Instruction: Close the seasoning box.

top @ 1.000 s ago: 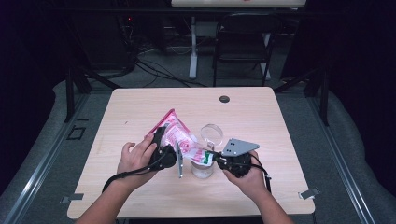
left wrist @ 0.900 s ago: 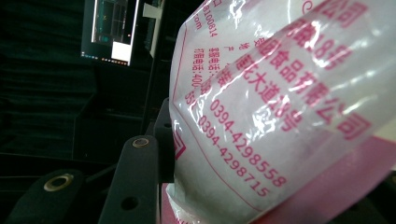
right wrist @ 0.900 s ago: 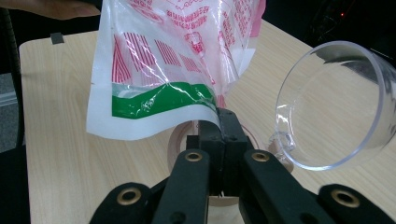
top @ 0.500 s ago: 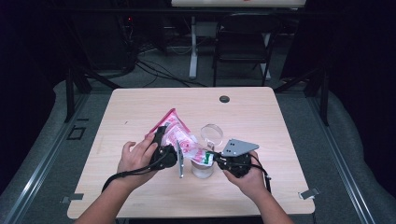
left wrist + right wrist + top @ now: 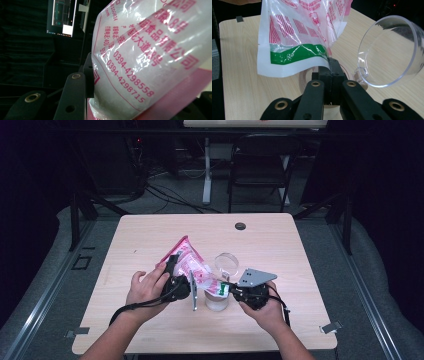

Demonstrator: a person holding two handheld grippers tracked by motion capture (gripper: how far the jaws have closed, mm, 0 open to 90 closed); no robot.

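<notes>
Light wooden table (image 5: 150, 235), clear glass cup (image 5: 226, 264) and jar (image 5: 216, 301) on it

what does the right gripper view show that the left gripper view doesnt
The right gripper view alone has the clear cup, the wooden table, the bag's green band and the right gripper shut on the bag's edge. The left gripper view alone has pink phone numbers printed on the bag and a lit screen behind. Both share the pink-and-white plastic bag.
</notes>
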